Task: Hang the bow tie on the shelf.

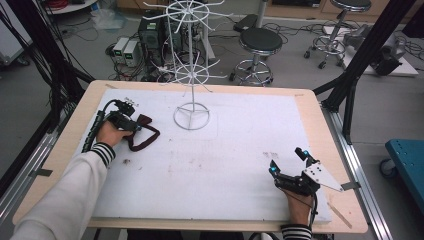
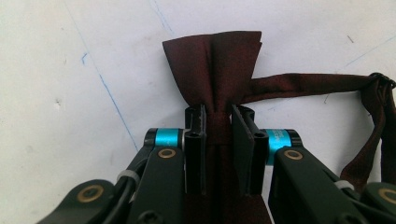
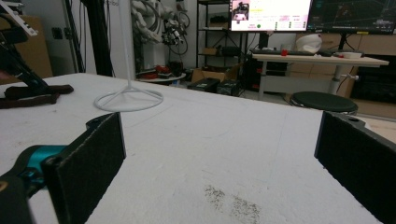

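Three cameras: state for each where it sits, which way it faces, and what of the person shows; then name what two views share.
High view: above the person's side, facing forward and down on the table; both sleeves, hands and grippers show.
Left gripper view: rides the left gripper, looking down its jaws, closed on the dark red bow tie.
Right gripper view: rides the right gripper, low over the table, jaws apart.
Shared: the white wire stand appears in the high and right gripper views.

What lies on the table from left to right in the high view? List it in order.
Left tongs shut on the dark maroon fabric bow tie → white wire hanger stand with a ring base → right tongs, open over the white foam mat.
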`<state>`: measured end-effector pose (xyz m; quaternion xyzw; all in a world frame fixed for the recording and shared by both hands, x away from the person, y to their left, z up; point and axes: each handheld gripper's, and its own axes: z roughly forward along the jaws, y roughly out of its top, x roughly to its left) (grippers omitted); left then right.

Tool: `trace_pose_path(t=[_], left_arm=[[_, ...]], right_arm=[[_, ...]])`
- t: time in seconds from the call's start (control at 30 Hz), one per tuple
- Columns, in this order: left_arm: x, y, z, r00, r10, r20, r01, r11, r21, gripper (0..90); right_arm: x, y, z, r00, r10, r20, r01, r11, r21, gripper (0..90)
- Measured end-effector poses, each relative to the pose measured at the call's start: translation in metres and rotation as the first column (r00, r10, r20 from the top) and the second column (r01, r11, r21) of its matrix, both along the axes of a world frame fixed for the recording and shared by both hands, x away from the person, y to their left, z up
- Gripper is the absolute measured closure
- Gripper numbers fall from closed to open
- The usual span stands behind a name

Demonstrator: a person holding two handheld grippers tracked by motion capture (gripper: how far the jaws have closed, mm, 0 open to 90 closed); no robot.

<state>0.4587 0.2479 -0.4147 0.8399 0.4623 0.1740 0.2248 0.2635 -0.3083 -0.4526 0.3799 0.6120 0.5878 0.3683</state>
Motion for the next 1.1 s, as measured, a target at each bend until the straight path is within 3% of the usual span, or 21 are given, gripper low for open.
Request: trace_pose_path(t=[0.37, 0.6, 0.77, 0.93, 1.1], left_arm=[[-0.003, 0.001, 0.005, 0.9999, -0.016, 0.007, 0.016, 0.9998, -0.009, 76.5], [-0.01, 0.003, 0.019, 0.9983, -0.03, 0.049, 0.033, 0.9973, -0.065, 76.6], [-0.018, 0.005, 0.03, 0.993, -0.043, 0.11, 0.053, 0.9943, -0.092, 76.6], [-0.026, 0.007, 0.044, 0.985, -0.057, 0.163, 0.084, 0.9832, -0.162, 76.6], [-0.033, 0.008, 0.052, 0.9804, -0.075, 0.182, 0.111, 0.9736, -0.199, 76.6]], right_arm=[[0.0, 0.0, 0.0, 1.0, 0.001, -0.006, -0.001, 1.0, 0.003, 1.2], [0.0, 0.0, 0.0, 1.0, 0.001, -0.005, -0.001, 1.0, 0.003, 1.1], [-0.001, 0.001, 0.0, 1.0, 0.002, -0.007, -0.002, 1.0, 0.003, 1.2], [0.0, 0.001, 0.0, 1.0, 0.002, -0.005, -0.002, 1.0, 0.001, 1.2], [-0.001, 0.001, 0.0, 1.0, 0.002, -0.006, -0.002, 1.0, 0.002, 1.2]])
